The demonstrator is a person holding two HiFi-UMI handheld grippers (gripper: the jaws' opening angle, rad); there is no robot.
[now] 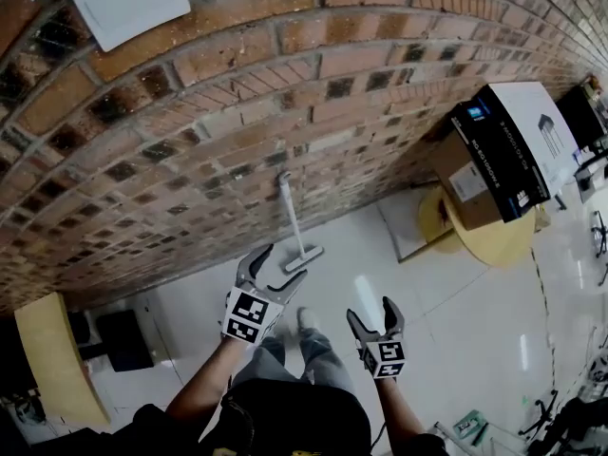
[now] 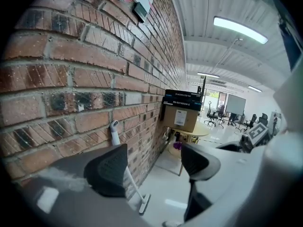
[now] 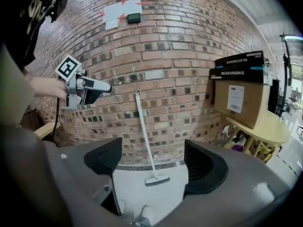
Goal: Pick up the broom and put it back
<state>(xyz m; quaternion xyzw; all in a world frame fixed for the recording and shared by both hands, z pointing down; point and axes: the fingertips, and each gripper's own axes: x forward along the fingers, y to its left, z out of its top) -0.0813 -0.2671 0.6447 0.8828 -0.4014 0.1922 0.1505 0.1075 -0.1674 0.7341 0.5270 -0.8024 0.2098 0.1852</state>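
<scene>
A white broom [image 1: 293,218] leans upright against the brick wall [image 1: 190,131], its brush head on the pale floor. My left gripper [image 1: 282,265] hangs open in front of the broom's lower end, apart from it, with nothing between its fingers. In the left gripper view the broom [image 2: 115,134] stands beyond the open left gripper [image 2: 155,162], partly hidden by one finger. My right gripper [image 1: 370,312] is open and empty, lower and to the right. The right gripper view frames the broom [image 3: 144,136] between the right gripper [image 3: 154,159]'s fingers at a distance, with the left gripper [image 3: 102,87] up at the left.
A cardboard box [image 1: 470,183] with black boxes on top sits on a round yellow table [image 1: 499,245] at the right by the wall. A wooden tabletop [image 1: 52,359] lies at the left. The person's shoes [image 1: 306,319] stand on the floor below the broom.
</scene>
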